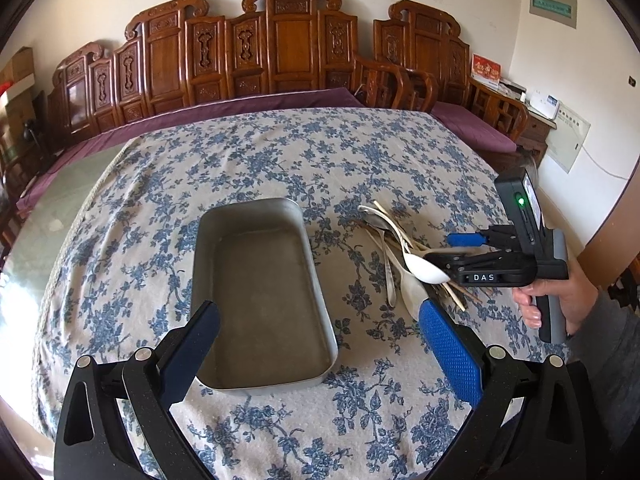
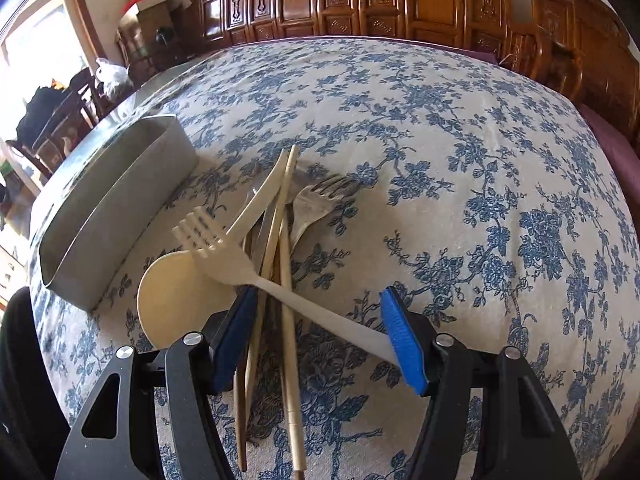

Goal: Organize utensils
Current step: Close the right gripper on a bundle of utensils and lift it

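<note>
Left gripper (image 1: 320, 344) with jaws wide apart above the empty metal tray (image 1: 260, 280), right gripper (image 2: 320, 340) with jaws apart around the cream fork (image 2: 224, 248) handle, not pressing it, utensil pile (image 2: 276, 240) lay on the floral tablecloth (image 2: 460, 160), just beside the tray.

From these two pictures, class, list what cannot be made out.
- Left wrist view: the right gripper covers part of the utensil pile; a count is impossible.
- Right wrist view: the chopsticks run off the bottom edge.
- Right wrist view: the tin's inside is hidden by its wall.
</note>
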A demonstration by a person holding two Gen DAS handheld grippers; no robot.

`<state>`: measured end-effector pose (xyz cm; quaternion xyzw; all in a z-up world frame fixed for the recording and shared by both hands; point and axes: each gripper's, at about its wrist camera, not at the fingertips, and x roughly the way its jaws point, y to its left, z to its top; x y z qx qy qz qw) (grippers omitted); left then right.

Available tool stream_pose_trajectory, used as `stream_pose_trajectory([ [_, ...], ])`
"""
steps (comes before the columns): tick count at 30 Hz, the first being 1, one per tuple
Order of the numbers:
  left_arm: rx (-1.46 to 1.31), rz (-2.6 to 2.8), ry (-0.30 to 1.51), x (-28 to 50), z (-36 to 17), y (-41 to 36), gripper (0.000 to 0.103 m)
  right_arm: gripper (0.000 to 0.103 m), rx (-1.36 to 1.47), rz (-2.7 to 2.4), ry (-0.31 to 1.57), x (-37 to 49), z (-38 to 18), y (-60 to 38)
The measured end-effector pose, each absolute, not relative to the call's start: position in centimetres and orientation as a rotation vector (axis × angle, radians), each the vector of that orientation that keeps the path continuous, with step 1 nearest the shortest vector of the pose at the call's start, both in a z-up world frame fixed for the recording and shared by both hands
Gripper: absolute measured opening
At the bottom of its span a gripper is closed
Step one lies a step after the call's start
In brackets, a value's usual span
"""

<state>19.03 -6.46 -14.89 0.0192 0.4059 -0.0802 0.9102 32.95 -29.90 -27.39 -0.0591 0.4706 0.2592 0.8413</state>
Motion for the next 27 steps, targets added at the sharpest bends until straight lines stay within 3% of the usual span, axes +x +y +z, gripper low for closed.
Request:
stream_pose_trajectory([
  [5,0.049,-0.177,0.848,19.3,-15.4,-7.3,0.096,0.029,-0.133,0.578,0.982,32.1,-26.8,-30.0],
  [8,0.065,-0.189,0.861,19.9,-16.1,-8.2,0.096,0.014,-0.129,0.589,0.988,31.5,-26.9,-30.5],
  [24,0.1,-0.245,0.926,25.8,-19.4,-14.2,0.096,0.01,0.036,0.605,0.858,30.4,-24.0,-34.4],
  [27,0.099,-0.247,0.944,26.7,-20.1,-14.9,0.092,0.01,0.037,0.596,0.855,30.5,-24.0,-34.5],
])
